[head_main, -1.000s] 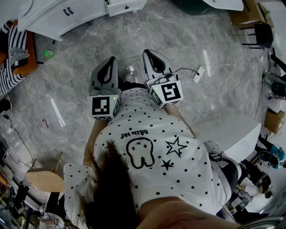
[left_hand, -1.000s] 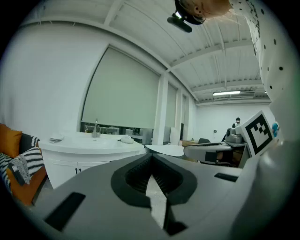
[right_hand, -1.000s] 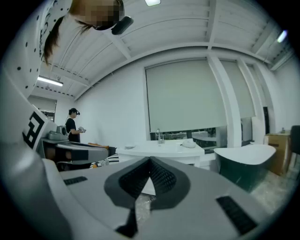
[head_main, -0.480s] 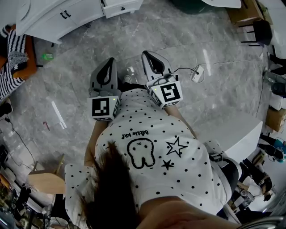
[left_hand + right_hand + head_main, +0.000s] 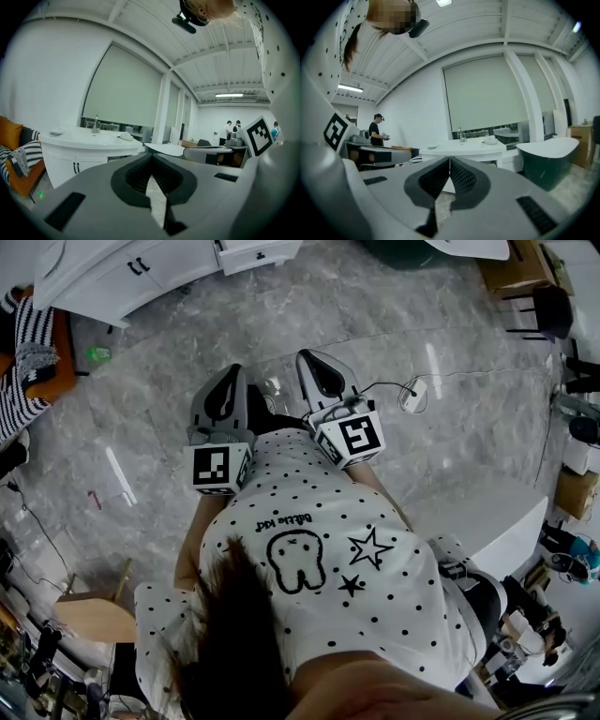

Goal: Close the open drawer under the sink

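**A:** Where is the drawer [image 5: 260,253]?

**B:** At the top edge of the head view. Its white front with a dark handle stands out from the white sink cabinet [image 5: 122,277], so it is open.

**A:** And the claws?

**B:** Both are well apart from it, over the grey marble floor [image 5: 450,409]. They sit side by side, just ahead of the person's dotted shirt [image 5: 309,549], and point towards the cabinet.

**A:** Is the left claw [image 5: 151,161] gripping anything?

**B:** No. It is clenched on nothing, and its ribbed pads meet at the tips. Past it, the left gripper view shows the round white worktop [image 5: 89,139] with a tap [image 5: 95,124] on it, and the cabinet doors below.

**A:** The right claw [image 5: 449,164]?

**B:** The same: clenched, tips together, nothing between them. Its view shows the same worktop straight ahead and a dark green bathtub [image 5: 548,159] off to the right.

**A:** Anything on the floor near the claws?

**B:** A thin cable with a small white plug [image 5: 413,395], just right of the right claw
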Demonstrator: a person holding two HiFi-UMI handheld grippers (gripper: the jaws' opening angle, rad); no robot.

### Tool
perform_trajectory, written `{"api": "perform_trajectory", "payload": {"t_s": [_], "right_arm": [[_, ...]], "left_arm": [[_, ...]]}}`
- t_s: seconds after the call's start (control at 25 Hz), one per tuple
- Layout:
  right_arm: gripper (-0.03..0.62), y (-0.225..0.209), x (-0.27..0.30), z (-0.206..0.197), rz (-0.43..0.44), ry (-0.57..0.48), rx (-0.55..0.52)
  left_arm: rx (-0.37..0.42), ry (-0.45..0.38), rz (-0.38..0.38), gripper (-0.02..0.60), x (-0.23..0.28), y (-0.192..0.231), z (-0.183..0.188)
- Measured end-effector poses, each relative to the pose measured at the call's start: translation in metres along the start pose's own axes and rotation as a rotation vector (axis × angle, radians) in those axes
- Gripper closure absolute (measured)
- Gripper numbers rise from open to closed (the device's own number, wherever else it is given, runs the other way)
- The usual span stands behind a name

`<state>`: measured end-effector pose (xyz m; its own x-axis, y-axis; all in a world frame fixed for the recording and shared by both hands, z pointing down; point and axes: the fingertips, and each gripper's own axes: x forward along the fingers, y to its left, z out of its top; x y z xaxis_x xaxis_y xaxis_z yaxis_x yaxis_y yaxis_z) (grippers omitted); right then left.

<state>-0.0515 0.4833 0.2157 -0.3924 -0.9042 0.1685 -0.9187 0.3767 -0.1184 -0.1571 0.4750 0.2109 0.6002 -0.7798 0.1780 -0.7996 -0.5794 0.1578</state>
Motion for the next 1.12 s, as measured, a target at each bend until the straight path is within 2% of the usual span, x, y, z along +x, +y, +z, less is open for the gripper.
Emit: {"api": "perform_trajectory", "payload": {"t_s": [0.28, 0.48, 0.68, 1.12], "right_arm": [[0.58, -0.003, 0.013, -0.013, -0.016, 0.052, 0.019], [0.58, -0.02, 0.034, -0.008, -0.035, 0.068, 0.026], [0.58, -0.043, 0.056, 0.009, -0.094, 0.059, 0.037], [0.58, -0.075, 0.102, 0.023, -0.182, 0.027, 0.044]], "left_arm": [[-0.004, 0.022, -0.076, 0.575, 0.017, -0.002, -0.004], [0.013, 0.022, -0.074, 0.576, 0.051, 0.023, 0.007], [0.01, 0.0, -0.063, 0.575, 0.084, 0.051, 0.033], [0.019, -0.004, -0.105, 0.575, 0.137, 0.086, 0.05]]}}
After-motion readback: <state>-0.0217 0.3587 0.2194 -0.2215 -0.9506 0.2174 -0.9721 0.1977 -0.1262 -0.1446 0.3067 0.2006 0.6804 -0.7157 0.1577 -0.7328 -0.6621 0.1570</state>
